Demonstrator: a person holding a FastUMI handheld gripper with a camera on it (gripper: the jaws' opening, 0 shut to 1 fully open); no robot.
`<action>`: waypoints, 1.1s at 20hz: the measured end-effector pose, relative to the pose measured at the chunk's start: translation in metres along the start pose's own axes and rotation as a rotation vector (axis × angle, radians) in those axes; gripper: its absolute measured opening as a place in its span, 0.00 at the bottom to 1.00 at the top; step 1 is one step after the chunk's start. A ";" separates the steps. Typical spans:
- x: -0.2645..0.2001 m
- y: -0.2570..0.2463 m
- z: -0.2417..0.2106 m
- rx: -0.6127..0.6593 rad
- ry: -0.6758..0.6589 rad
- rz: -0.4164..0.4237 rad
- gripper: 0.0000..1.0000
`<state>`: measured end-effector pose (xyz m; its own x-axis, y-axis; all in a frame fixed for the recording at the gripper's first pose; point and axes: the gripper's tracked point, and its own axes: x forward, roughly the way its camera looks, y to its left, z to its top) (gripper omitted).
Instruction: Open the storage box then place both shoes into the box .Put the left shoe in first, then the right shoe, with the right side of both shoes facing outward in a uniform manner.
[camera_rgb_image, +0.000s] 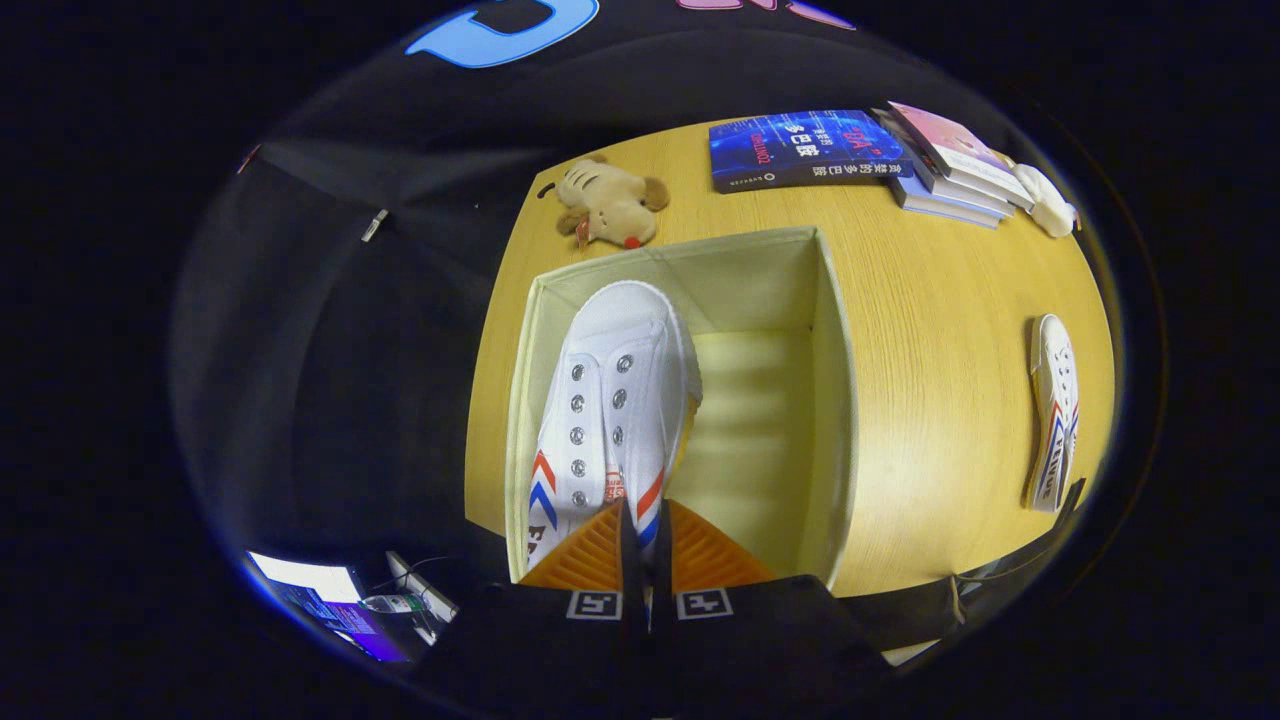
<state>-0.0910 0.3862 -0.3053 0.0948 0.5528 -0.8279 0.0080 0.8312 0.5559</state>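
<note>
While the gripper (645, 540) pointed steeply down into the open storage box (835, 400), its fingers were pinched together on the heel of a white canvas shoe (610, 400) — held toe-forward against the box's left wall. Its mate, the second shoe (1053, 410), lay well apart on the wooden table (950, 330) — right of the box.
</note>
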 end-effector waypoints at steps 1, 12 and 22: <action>0.003 0.001 -0.001 0.005 0.001 -0.001 0.05; 0.020 0.024 -0.003 0.005 -0.001 0.112 0.61; -0.060 -0.001 0.049 -0.051 -0.225 0.187 0.96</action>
<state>-0.0483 0.3492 -0.2530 0.3085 0.6745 -0.6707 -0.0797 0.7209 0.6884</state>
